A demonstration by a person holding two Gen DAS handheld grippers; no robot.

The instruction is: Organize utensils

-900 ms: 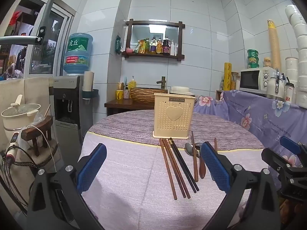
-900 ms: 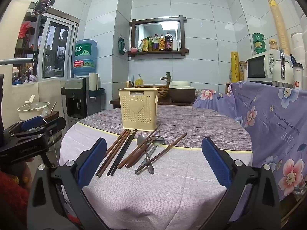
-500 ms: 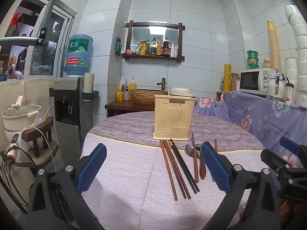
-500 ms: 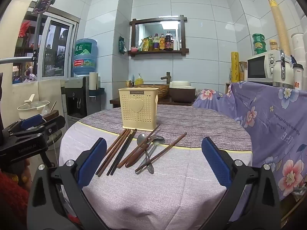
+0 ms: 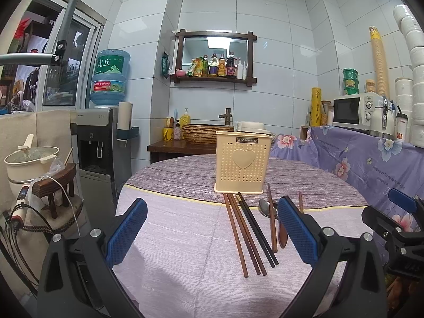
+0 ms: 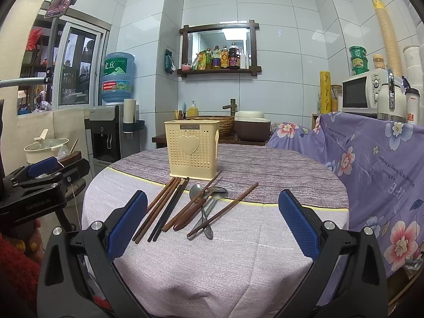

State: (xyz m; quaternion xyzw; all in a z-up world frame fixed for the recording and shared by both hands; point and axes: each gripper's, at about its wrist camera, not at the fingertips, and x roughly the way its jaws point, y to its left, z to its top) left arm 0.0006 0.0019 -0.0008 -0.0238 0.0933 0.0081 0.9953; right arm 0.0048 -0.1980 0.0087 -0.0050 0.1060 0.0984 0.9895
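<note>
Above the table (image 6: 212, 265), both grippers level, jaws wide

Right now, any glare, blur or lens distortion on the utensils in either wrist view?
Left wrist view: sharp, no glare on the brown wooden chopsticks; fisheye bows the tile lines, black vignette at the corners. Right wrist view: equally sharp; the steel spoon shows only a soft sheen, and the cream perforated plastic holder is evenly lit.

Bare cloth (image 6: 212, 265) lies before the utensils (image 6: 185, 206); holder (image 6: 192, 149) stands behind.
</note>
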